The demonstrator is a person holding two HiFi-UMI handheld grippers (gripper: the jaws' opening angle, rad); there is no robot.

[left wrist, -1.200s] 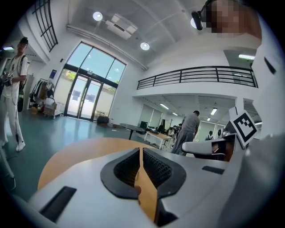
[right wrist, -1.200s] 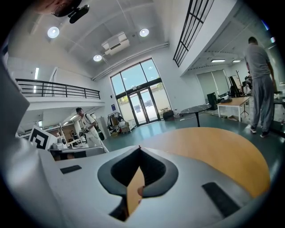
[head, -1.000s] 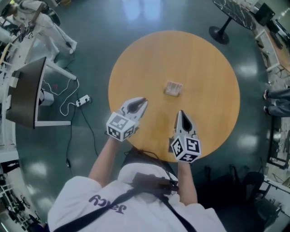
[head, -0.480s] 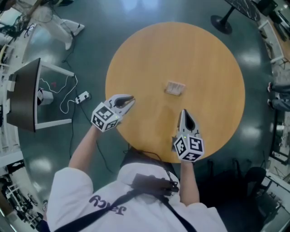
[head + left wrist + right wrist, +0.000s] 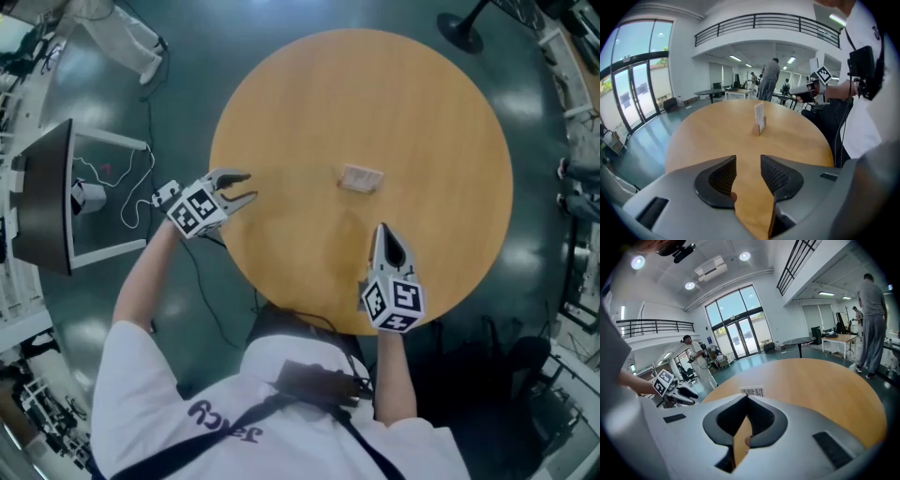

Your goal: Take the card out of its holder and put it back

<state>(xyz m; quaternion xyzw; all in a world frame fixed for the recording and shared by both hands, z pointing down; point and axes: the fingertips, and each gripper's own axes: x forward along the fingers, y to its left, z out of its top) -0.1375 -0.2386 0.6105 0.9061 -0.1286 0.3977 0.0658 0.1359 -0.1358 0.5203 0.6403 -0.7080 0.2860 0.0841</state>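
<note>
A white card stands upright in a small wooden holder [image 5: 361, 178] near the middle of the round wooden table [image 5: 441, 122]. The left gripper view shows the card and holder [image 5: 759, 119] edge-on. In the right gripper view only the card's barcoded top edge [image 5: 751, 391] peeks over the jaws. My left gripper [image 5: 242, 187] hovers at the table's left edge, well away from the card; its jaws are opening with nothing between them. Nearer my body than the card, my right gripper [image 5: 380, 231] points at it from a short distance, shut and empty.
A dark monitor on a white stand [image 5: 42, 197] and a power strip with cable [image 5: 141, 202] are on the floor to the left of the table. A black stand base [image 5: 464, 23] sits at the far right. A person [image 5: 768, 79] stands in the background beyond the table.
My left gripper has swung left and outward to the table's left edge, and its jaws have parted. The right gripper has hardly moved. The card is still in its holder.
</note>
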